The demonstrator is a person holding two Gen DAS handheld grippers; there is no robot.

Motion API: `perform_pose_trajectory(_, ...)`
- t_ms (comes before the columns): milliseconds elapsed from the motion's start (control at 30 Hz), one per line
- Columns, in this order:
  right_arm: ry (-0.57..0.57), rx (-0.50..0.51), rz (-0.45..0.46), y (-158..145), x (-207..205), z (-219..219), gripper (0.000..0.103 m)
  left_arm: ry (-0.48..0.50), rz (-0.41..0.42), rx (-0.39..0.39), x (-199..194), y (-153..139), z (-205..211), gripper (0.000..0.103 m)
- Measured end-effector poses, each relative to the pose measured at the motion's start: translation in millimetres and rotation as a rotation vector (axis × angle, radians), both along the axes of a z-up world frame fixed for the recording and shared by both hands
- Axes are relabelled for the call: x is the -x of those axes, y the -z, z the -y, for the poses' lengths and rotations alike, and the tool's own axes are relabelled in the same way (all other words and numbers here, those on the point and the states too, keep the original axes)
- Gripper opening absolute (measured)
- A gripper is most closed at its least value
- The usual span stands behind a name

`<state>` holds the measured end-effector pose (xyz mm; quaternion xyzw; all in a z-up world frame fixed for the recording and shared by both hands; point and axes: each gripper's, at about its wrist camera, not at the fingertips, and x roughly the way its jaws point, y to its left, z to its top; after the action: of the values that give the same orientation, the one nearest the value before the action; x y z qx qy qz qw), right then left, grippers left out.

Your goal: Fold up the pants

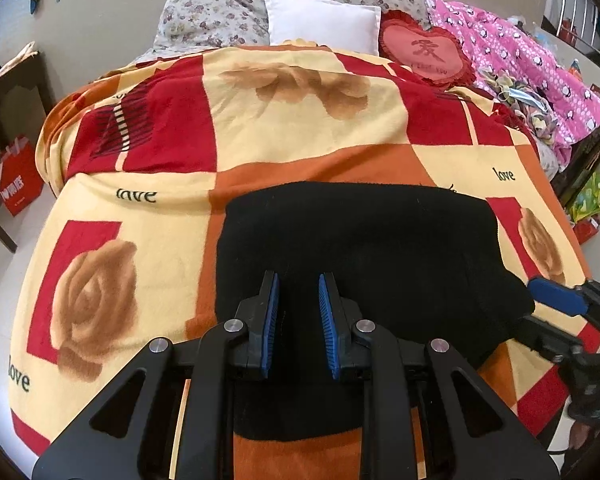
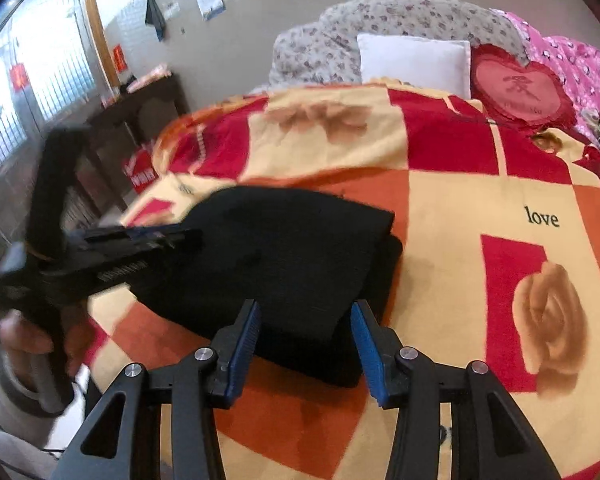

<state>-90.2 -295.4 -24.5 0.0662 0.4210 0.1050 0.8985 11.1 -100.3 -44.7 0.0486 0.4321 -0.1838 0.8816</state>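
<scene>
Hovering over black pants (image 1: 360,248) folded into a compact bundle on a bed.

Nearest the viewer, the left hand-held gripper (image 1: 299,322) hangs directly above the bundle's near edge, its blue pads narrowly parted and grasping nothing. The right hand-held gripper (image 2: 306,344) sits at the bundle's right end, released, jaws wider, the fabric's corner just beyond them but untouched. The pants lie with their long axis running left to right across the rose-patterned blanket (image 1: 140,248), so the left gripper seems nearer for any final tuck. Farther off rest a white pillow (image 1: 324,22) and a red heart cushion (image 1: 424,54).
</scene>
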Motion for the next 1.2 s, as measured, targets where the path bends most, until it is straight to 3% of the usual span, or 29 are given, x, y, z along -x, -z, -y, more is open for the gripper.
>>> perform_pose_trajectory(67,0.008,-0.002,-0.055,16.4,-6.1,0.7,0.046,-0.001,0.006,-0.006,1.4,1.7,0.6,0.020)
perform_pose_trajectory(267,0.041,-0.147,-0.056,18.5,-7.8,21.1,0.050,0.000,0.002,0.001,1.8,3.3,-1.0,0.022)
perform_pose_trajectory(400,0.090,-0.243,-0.042,19.6,-13.4,34.6,0.054,0.013,-0.027,0.046,0.4,2.0,-6.1,0.032)
perform_pose_trajectory(500,0.115,-0.324,-0.077,29.9,-21.1,40.2,0.061,0.020,-0.031,0.046,0.9,0.6,-8.1,0.032)
perform_pose_trajectory(633,0.138,-0.380,-0.094,37.3,-26.4,46.9,0.062,0.018,-0.040,0.060,0.2,-2.9,-14.2,0.032)
perform_pose_trajectory(800,0.133,-0.362,-0.097,36.1,-29.0,46.2,0.062,0.003,-0.034,0.047,-2.7,-4.0,-17.0,0.032)
perform_pose_trajectory(1000,0.117,-0.271,-0.075,24.4,-31.4,37.5,0.062,-0.024,-0.039,0.052,-6.4,-7.4,-26.8,0.032)
perform_pose_trajectory(1133,0.127,-0.244,-0.100,32.8,-38.8,37.3,0.062,-0.060,-0.059,0.085,-9.8,-5.3,-44.3,0.052)
perform_pose_trajectory(1200,0.134,-0.268,-0.113,38.5,-41.1,39.8,0.064,-0.078,-0.072,0.109,-11.0,-2.4,-53.6,0.052)
